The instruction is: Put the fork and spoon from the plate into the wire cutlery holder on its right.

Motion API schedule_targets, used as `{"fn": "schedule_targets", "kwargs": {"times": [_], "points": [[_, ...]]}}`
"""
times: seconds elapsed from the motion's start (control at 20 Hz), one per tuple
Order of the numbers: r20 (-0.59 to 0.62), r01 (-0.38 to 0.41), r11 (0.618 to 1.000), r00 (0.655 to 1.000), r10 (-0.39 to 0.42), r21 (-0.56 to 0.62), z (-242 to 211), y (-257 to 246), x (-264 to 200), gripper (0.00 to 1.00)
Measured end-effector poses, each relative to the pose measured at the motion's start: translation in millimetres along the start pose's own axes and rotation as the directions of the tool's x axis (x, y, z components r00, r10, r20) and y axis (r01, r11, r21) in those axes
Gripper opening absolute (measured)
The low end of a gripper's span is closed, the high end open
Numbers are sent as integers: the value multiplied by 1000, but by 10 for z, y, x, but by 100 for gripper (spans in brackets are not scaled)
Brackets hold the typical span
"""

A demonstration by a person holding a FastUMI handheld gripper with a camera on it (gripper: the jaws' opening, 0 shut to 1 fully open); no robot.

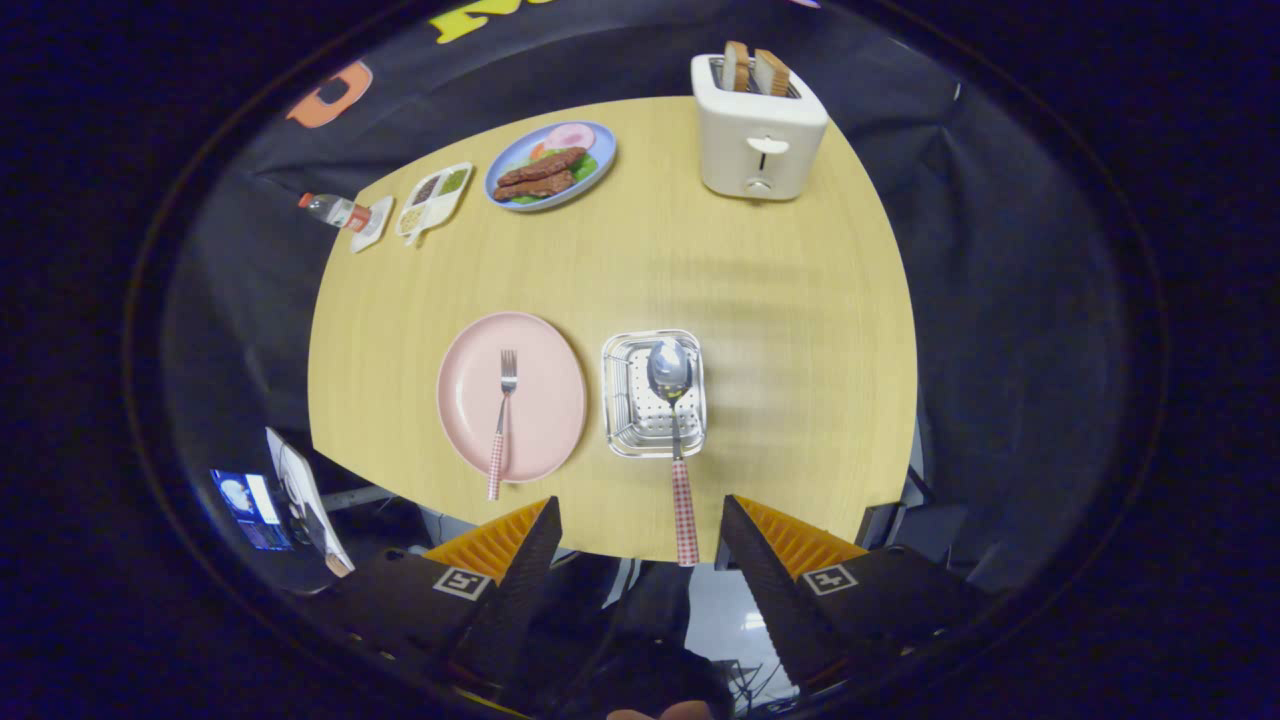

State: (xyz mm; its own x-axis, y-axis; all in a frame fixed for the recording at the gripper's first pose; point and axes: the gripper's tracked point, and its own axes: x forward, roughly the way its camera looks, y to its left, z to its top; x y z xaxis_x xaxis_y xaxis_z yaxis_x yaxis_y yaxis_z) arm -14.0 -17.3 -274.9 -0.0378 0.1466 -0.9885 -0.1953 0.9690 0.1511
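We find the spoon [672, 400] already lodged in the wire cutlery holder [653, 393], at the centre of the frame: its steel bowl lies inside the basket and its red-checked handle sticks out over the near rim toward the desk edge, ending between the tips of the tongs. It appears to lean on that rim, which in our judgement is what keeps it from sliding out. The fork [502, 420] is not yet moved. It lies on the pink plate [470, 390], just left of the holder, tines pointing away from us and its matching checked handle overhanging the plate's near rim. That overhang offers a free end to take hold of, so we judge the fork to be the remaining half of the task.

The tongs [640, 540] sit at the lower centre of the frame, spread wide and holding nothing; both fingers hang off the near edge of the desk [700, 270], touching neither utensil.

Farther out, in the upper part of the frame, stand a white toaster [757, 130] with two slices of bread, a blue plate of food [551, 164], a small divided tray [435, 200] and a bottle [336, 210] lying on its side at the far left corner. All are well apart from the working area and pose no obstruction.
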Motion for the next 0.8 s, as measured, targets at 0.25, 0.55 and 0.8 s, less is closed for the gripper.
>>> {"fn": "schedule_targets", "kwargs": {"times": [0.25, 0.55, 0.8], "points": [[55, -39, 995, 998, 44, -92, -239, 883, 237, 97], [-20, -67, 998, 998, 67, -12, -514, 1600, 1080, 97], [-101, -1, 999, 995, 5, 36, -698, 1732, 1477, 95]]}}
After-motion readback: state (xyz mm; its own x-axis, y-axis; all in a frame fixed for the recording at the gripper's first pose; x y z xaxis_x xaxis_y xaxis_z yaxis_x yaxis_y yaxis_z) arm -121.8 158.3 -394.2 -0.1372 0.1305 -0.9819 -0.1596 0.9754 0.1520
